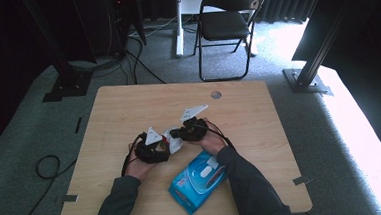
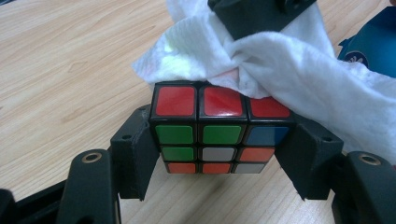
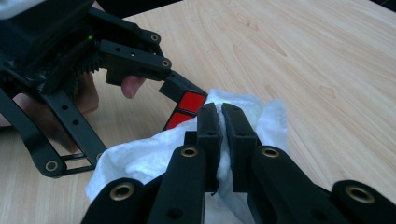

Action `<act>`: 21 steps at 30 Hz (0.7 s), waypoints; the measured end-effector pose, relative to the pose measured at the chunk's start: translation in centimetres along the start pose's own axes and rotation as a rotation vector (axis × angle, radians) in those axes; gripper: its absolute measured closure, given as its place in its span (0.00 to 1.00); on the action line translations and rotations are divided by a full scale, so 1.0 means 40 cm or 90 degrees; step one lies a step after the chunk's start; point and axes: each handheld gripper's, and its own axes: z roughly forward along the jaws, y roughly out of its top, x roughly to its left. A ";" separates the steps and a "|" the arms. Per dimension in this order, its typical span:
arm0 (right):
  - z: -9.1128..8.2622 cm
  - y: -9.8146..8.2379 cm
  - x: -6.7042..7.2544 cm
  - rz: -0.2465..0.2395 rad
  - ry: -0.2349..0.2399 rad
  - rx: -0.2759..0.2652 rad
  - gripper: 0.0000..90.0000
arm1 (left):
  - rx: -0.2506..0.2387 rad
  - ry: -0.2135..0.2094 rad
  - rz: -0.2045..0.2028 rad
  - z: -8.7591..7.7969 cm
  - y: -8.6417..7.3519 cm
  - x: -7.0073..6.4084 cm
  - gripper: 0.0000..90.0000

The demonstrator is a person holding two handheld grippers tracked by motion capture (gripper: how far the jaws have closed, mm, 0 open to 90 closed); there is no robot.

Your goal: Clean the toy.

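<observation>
High view: one wooden table (image 1: 128,104), person seated at the near edge, both forearms entering from below. Item, left: left gripper (image 1: 157,148), jaws closed on a Rubik's cube (image 2: 219,128), held by two opposite side faces just above the tabletop; in the left gripper view the cube's red face is uppermost, with a mixed face of green, blue, white and orange tiles towards the camera. Item, centre: white wet wipe (image 2: 280,70), crumpled, draped over the far right part of the cube's red top and trailing down its right side. Item, right of centre: right gripper (image 3: 223,135), jaws pinched shut on a bunched fold of that wipe, pressing it onto the cube from above and from the far side, so that the two grippers meet at the cube. Item, near right: blue wet-wipe pack (image 1: 198,179), lying flat on the table by the person's right forearm, white lid flap on top, close to both hands. Governing relation: the cube lies directly ahead of and just below the right gripper's tips, wipe between them; the left gripper acts as the fixed holder, the right as the moving one. Judgement: the work in hand looks like wiping the cube's faces; any further stroke would depend on the wipe keeping contact with the red face.
</observation>
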 end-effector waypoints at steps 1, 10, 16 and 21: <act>0.002 0.000 0.001 0.000 0.004 0.002 0.97 | 0.001 -0.001 0.001 0.000 0.001 -0.001 0.38; 0.002 -0.003 -0.008 -0.006 0.007 -0.004 0.97 | -0.002 -0.009 0.005 -0.002 0.007 -0.006 0.38; 0.001 -0.003 -0.023 0.012 -0.001 -0.013 0.97 | -0.005 -0.012 0.005 -0.002 0.010 -0.008 0.38; 0.006 0.001 -0.018 0.009 0.014 -0.008 0.97 | -0.005 -0.012 0.005 0.000 0.011 -0.010 0.38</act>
